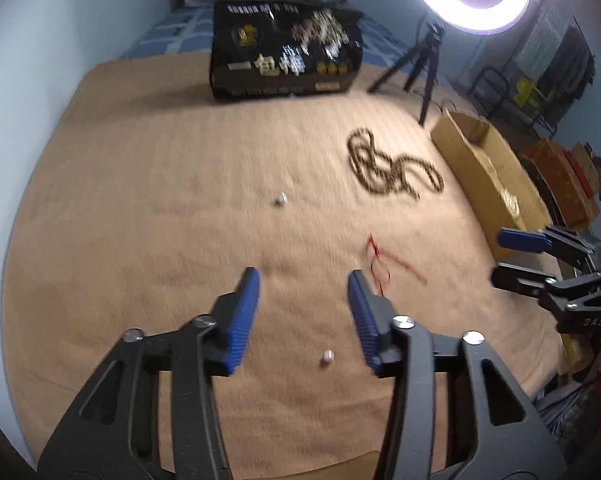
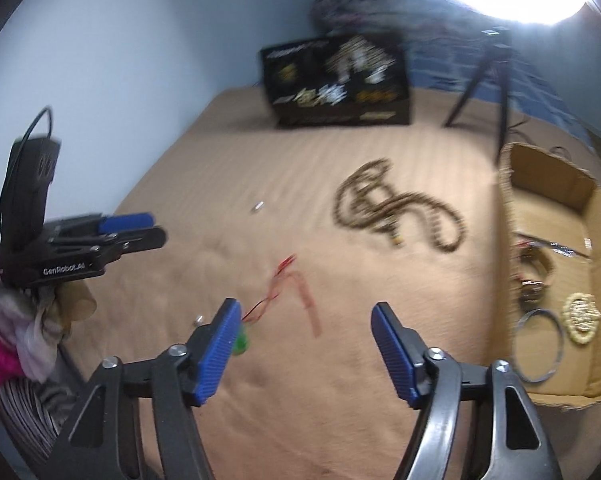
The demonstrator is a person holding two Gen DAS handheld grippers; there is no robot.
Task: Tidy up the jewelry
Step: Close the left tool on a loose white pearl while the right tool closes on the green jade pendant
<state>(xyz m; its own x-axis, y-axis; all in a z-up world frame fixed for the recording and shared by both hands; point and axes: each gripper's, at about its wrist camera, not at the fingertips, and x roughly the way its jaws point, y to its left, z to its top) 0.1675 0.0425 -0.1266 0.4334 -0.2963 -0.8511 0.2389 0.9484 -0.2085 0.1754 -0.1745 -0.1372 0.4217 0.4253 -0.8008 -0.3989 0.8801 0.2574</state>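
On the tan blanket (image 1: pixel 160 200) lie a long brown bead necklace (image 1: pixel 392 168) (image 2: pixel 396 212), a red string necklace (image 1: pixel 380 260) (image 2: pixel 284 292) with a green pendant (image 2: pixel 242 342), and two small silver pieces (image 1: pixel 281 199) (image 1: pixel 327 356). My left gripper (image 1: pixel 304 280) is open and empty above the nearer silver piece; it also shows in the right wrist view (image 2: pixel 156 226). My right gripper (image 2: pixel 304 316) is open and empty, just right of the red string; it also shows in the left wrist view (image 1: pixel 496 256).
An open cardboard box (image 2: pixel 512 208) (image 1: pixel 472 168) at the right holds a silver bangle (image 2: pixel 538 344), a cream beaded piece (image 2: pixel 580 318) and other jewelry. A black printed box (image 1: pixel 284 56) and a tripod (image 1: pixel 424 64) under a ring light stand at the back.
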